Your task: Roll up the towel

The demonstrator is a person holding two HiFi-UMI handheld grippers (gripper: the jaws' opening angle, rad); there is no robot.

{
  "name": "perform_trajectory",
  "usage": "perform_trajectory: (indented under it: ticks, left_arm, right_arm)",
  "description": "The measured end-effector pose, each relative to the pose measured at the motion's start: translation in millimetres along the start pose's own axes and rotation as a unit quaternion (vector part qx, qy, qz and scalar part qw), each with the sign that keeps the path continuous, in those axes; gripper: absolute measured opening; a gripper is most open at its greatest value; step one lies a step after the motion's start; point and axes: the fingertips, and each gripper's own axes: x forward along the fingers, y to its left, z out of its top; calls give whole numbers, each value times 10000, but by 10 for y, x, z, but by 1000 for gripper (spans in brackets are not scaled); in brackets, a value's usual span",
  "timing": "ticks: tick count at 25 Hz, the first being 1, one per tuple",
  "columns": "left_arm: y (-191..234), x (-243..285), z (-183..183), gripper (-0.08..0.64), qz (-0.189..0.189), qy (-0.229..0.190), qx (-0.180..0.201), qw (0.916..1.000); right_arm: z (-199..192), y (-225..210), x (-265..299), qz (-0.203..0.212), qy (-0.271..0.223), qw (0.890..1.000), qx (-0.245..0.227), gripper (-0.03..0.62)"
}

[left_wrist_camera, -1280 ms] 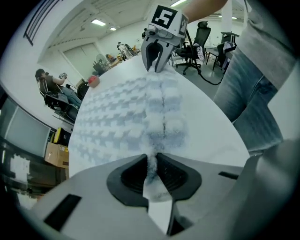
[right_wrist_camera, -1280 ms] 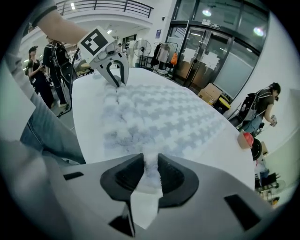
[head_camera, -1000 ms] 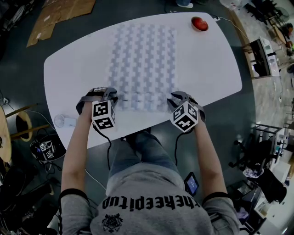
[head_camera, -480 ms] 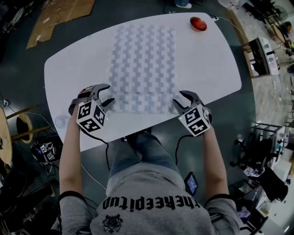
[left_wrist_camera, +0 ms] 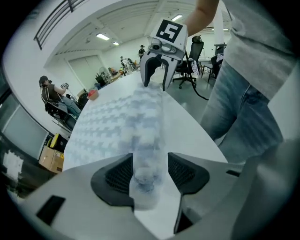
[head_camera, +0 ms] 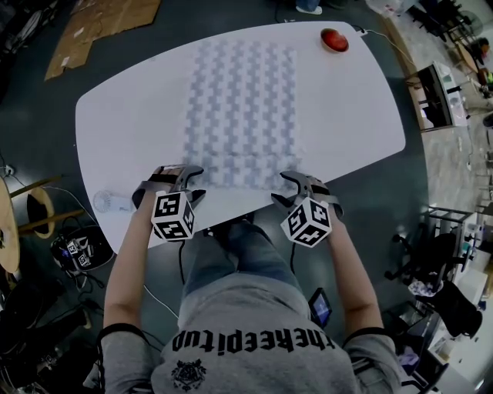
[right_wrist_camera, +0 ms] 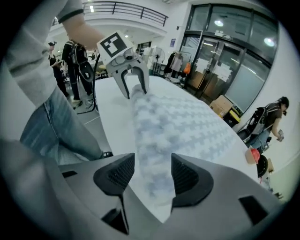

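Observation:
A pale blue-and-white checked towel lies flat on the white table. Its near edge is turned into a low roll. My left gripper stands at the roll's left end and my right gripper at its right end. Both have just been opening their jaws. In the left gripper view the roll's end lies between the pads of my left gripper without being pressed. The right gripper view shows the same: the roll runs loose between the spread jaws of my right gripper.
A red object sits at the table's far right corner, with a cable beside it. A small pale object lies near the table's front left edge. Cardboard lies on the floor beyond. People stand and sit at the back of the room.
Both grippers have let go of the roll's ends and opened. They swung outward, then came back in to the towel's near corners, a little closer to the person.

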Motion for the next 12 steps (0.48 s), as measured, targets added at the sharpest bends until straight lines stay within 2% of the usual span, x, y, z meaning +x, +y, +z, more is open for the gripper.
perform_trajectory:
  ticks: [5, 12]
  left_arm:
    - [7, 145, -179, 219, -99, 314, -103, 9994]
    - [144, 295, -199, 219, -151, 552, 4, 9984]
  right_arm:
    - [-238, -24, 231, -47, 511, 9983, -279, 229]
    - [-310, -260, 356, -213, 707, 9963, -432, 227]
